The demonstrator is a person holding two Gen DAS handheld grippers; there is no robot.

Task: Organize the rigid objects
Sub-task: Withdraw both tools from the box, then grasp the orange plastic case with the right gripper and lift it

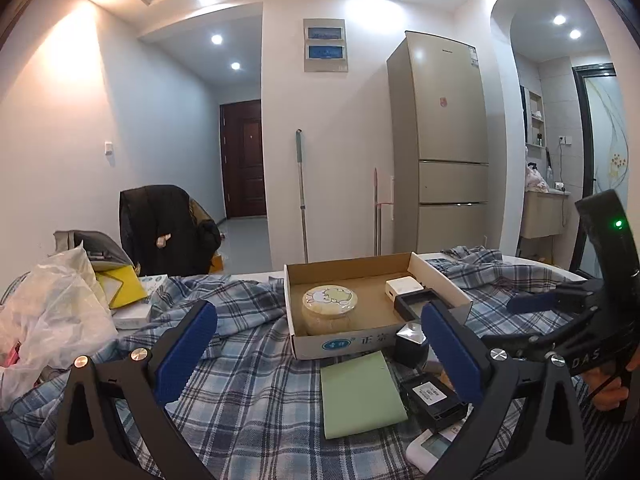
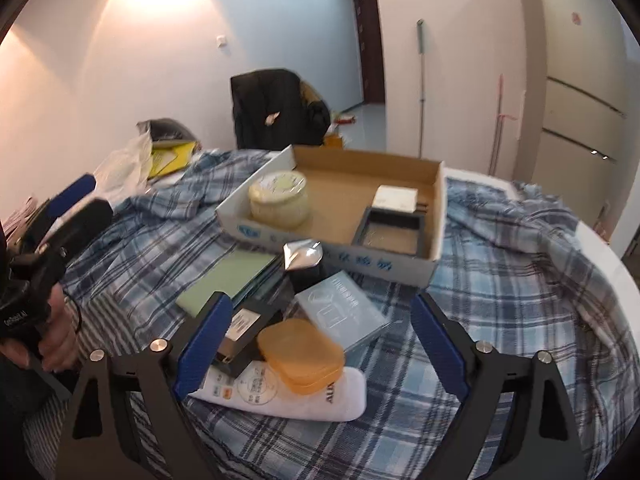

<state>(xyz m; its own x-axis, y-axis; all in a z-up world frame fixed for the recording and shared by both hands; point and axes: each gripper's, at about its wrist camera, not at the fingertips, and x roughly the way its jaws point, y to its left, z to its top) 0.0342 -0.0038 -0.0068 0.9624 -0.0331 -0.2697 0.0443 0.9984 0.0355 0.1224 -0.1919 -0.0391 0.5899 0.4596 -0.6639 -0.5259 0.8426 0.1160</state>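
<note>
An open cardboard box (image 1: 360, 344) (image 2: 400, 168) on the plaid cloth holds a round yellow jar (image 1: 330, 304) (image 2: 280, 200), a white block (image 1: 404, 287) (image 2: 396, 199) and a black frame (image 1: 416, 304) (image 2: 390, 232). In front of the box lie a green pad (image 1: 360, 392) (image 2: 228, 284), a black device (image 1: 434, 400) (image 2: 244, 332), a silver-topped black object (image 1: 410, 344) (image 2: 303, 258), a pale blue box (image 2: 344, 316), an orange case (image 2: 302, 356) and a white remote (image 2: 288, 394). My left gripper (image 1: 320, 354) is open and empty above the pad. My right gripper (image 2: 322, 350) is open around the orange case.
The plaid cloth (image 1: 240, 380) covers the table. A plastic bag (image 1: 52, 312), yellow packet (image 1: 120, 284) and small boxes lie at the left. A chair with a dark coat (image 1: 160, 228), a mop (image 1: 302, 196) and a fridge (image 1: 444, 140) stand behind.
</note>
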